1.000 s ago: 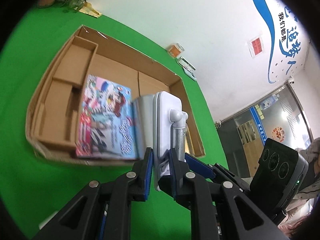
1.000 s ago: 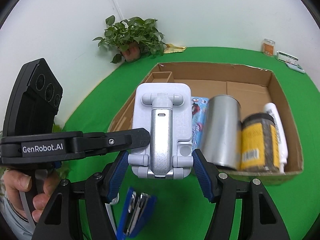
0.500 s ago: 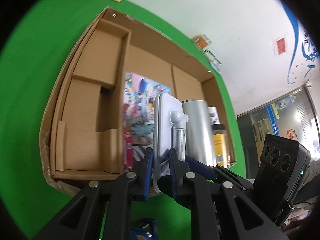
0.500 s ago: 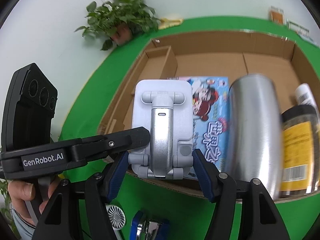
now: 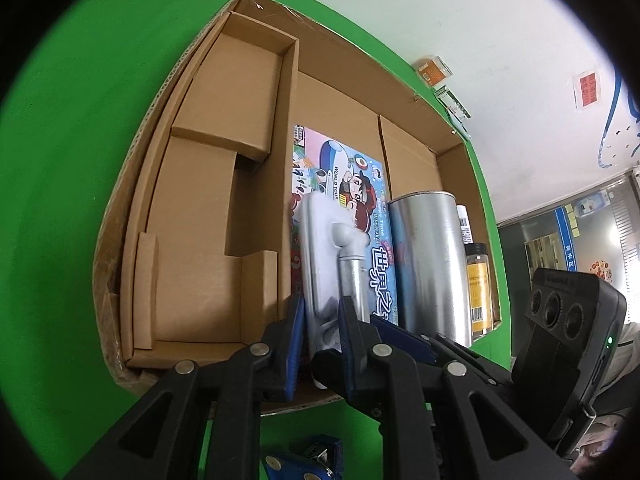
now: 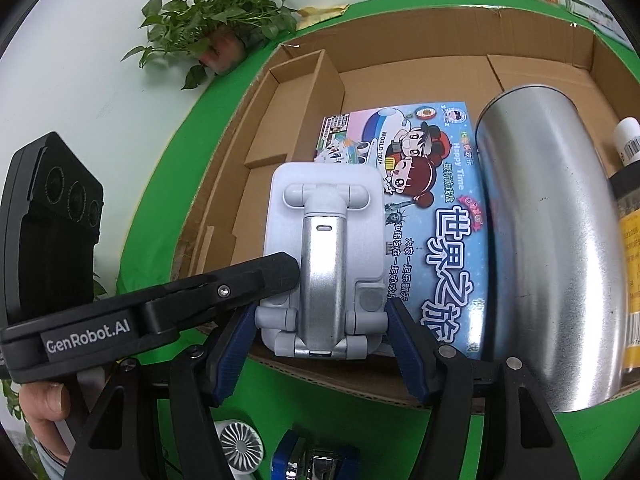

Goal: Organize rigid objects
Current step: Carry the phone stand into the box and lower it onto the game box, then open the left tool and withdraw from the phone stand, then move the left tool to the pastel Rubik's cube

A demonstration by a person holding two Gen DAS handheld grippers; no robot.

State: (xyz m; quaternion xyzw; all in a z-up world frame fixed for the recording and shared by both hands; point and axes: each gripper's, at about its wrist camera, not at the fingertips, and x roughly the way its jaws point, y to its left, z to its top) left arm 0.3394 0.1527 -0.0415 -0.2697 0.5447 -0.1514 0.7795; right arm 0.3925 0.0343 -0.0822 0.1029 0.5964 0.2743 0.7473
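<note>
The white phone stand (image 6: pixel 323 264) has come down over the near edge of the cardboard box (image 5: pixel 192 184) and now hangs low over the colourful game box (image 6: pixel 432 216), just left of the silver can (image 6: pixel 548 240). The left gripper (image 5: pixel 320 344) is clamped on its thin edge, while the right gripper (image 6: pixel 322 344) brackets its base, half open; whether those pads touch I cannot tell. A second ago it was short of the box, so setting it down looks imminent.
</note>
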